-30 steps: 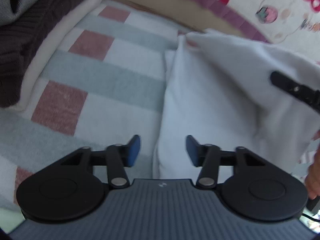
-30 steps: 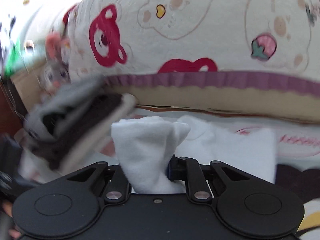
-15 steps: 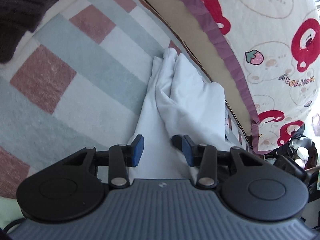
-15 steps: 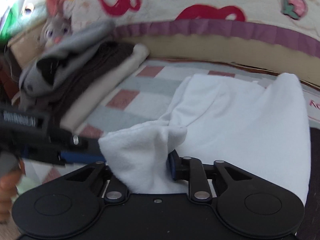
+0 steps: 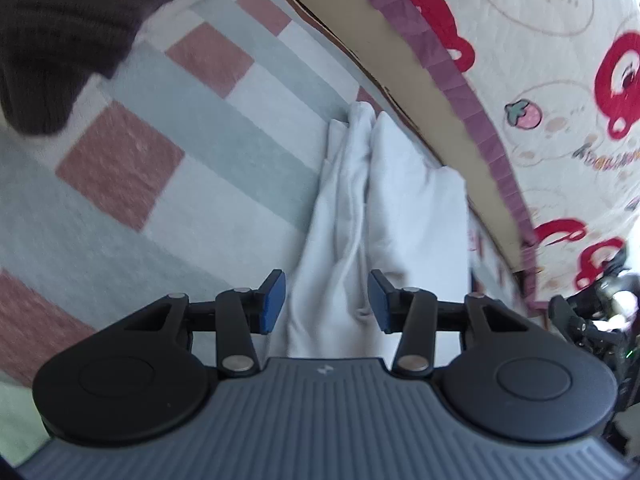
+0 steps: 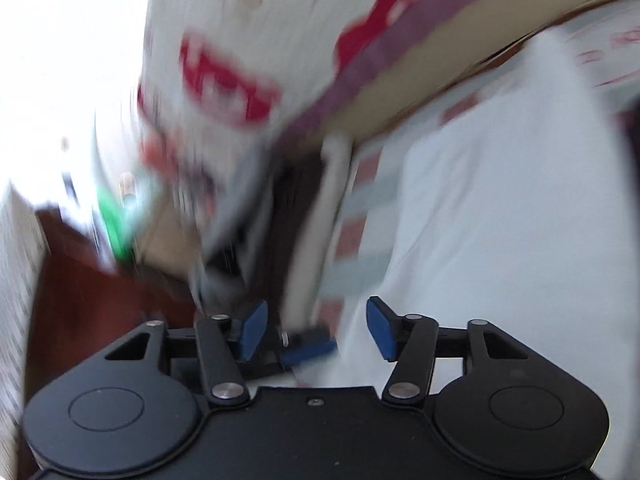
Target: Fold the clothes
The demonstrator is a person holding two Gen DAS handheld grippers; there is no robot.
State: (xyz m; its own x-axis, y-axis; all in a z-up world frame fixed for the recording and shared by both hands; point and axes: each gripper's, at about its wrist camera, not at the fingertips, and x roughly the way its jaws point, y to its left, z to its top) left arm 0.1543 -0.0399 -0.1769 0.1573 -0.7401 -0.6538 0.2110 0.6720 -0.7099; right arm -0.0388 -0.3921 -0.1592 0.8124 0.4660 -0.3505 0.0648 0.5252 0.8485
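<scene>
Both tools gape, right tool [image 6: 316, 328] just opening, over white garment [image 5: 400, 200].

I see a pink, grey & white checked blanket [image 5: 168, 152] underneath, a bear-print quilt [image 5: 560, 80] w/ purple trim behind it, bright daylight top left in right-wrist view.

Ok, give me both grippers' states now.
Left gripper: open, pads astride the white garment, not pressing.
Right gripper: open, jaws just opened, holding nothing.
</scene>
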